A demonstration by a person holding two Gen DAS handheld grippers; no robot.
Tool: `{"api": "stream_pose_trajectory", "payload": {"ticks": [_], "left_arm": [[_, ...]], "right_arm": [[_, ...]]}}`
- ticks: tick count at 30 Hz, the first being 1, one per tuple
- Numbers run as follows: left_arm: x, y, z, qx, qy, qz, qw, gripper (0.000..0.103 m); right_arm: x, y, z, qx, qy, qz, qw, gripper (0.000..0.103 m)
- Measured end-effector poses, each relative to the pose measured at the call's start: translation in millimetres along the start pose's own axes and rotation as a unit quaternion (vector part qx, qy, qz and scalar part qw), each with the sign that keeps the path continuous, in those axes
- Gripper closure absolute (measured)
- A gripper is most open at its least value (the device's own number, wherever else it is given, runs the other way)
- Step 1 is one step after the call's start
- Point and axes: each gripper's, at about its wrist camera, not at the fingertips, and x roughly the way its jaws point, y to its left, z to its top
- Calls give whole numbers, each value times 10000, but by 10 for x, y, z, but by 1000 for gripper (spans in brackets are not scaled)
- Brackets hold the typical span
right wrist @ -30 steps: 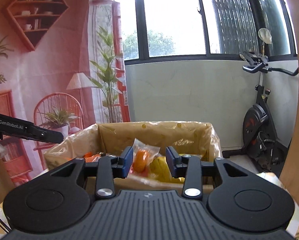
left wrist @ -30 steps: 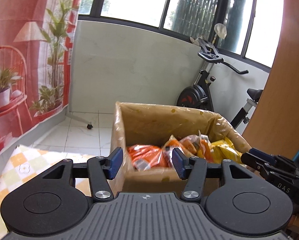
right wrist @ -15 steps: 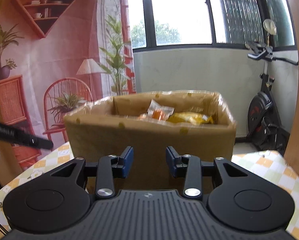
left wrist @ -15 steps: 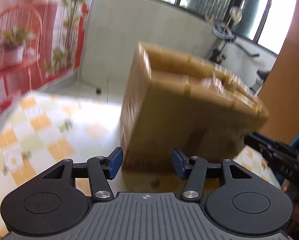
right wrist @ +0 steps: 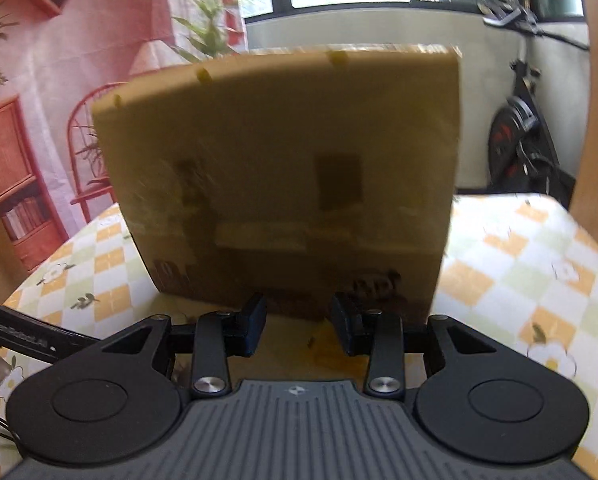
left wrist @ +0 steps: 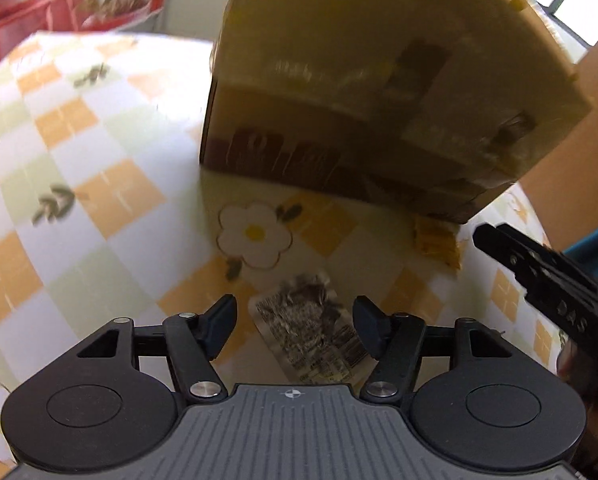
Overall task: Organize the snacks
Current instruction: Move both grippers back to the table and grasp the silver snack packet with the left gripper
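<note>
A tall cardboard box (left wrist: 363, 92) stands on the checked tablecloth (left wrist: 99, 184); its contents are hidden from this low angle. It also fills the right wrist view (right wrist: 291, 168). A flat snack packet (left wrist: 311, 332) with dark print lies on the cloth between the fingers of my left gripper (left wrist: 295, 328), which is open and empty just above it. A small yellow packet (left wrist: 437, 244) lies by the box's near right corner. My right gripper (right wrist: 297, 326) is open and empty, low in front of the box. A yellow patch (right wrist: 331, 350) shows between its fingers.
The other gripper's black body (left wrist: 547, 280) reaches in from the right in the left wrist view. An exercise bike (right wrist: 519, 128) stands behind the table on the right. A wooden panel (left wrist: 571, 128) borders the right side. A red printed backdrop (right wrist: 59, 80) hangs at left.
Both grippers have dropped from above the box rim to table level in front of it. The left one tilted down over the flat packet. Both stayed open.
</note>
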Motion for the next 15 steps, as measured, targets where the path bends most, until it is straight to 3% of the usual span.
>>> {"api": "stream_pose_trajectory", "payload": {"ticks": [3, 8, 15], "left_arm": [[93, -36, -25, -140, 110, 79, 9998, 36], [125, -194, -67, -26, -61, 342, 9994, 30], [222, -534, -280, 852, -253, 1071, 9903, 19]], "right_arm": [[14, -29, -89, 30, 91, -12, 10000, 64], [42, -58, -218, 93, 221, 10, 9997, 64], [42, -149, -330, 261, 264, 2, 9993, 64]]}}
